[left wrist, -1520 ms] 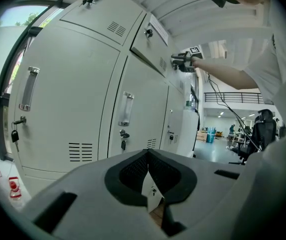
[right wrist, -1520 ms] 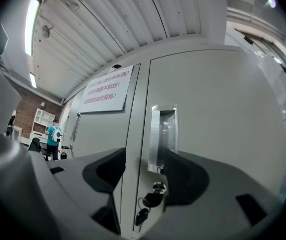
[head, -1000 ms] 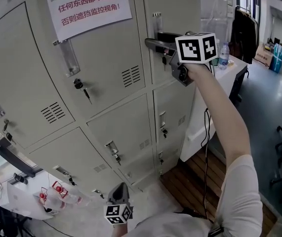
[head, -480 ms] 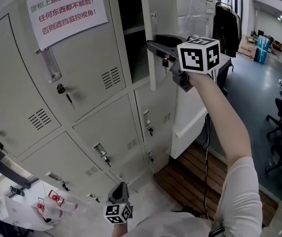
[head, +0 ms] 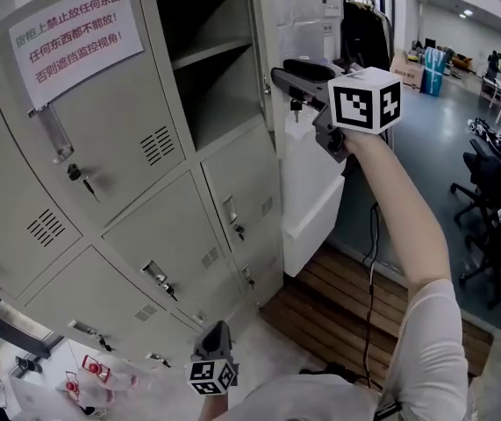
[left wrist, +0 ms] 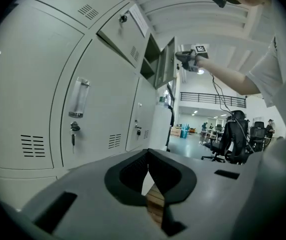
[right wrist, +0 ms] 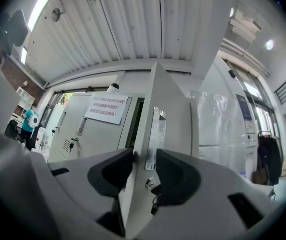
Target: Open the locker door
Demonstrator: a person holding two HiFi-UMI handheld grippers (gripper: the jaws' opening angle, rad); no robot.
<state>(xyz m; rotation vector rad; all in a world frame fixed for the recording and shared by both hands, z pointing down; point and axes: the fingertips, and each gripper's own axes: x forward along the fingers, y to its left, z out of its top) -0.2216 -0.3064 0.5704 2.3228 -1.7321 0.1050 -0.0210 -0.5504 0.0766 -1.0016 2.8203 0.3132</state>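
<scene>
The grey locker door at the top of the bank stands swung open, showing a dark compartment with a shelf. My right gripper is held up at the door's free edge, beside the lock. In the right gripper view the door and its clear handle sit between the jaws, which are closing; both pads touch it, so my right gripper is shut on the door. A key hangs in the lock. My left gripper hangs low by the body, shut and empty.
A white notice with red print is on the neighbouring door. Several closed lockers with keys fill the left. A white cabinet stands right of the lockers, wooden flooring below. Office chairs stand at the right.
The top locker door has gone from shut to wide open, swinging out with my right gripper on its edge. The left gripper has stayed low.
</scene>
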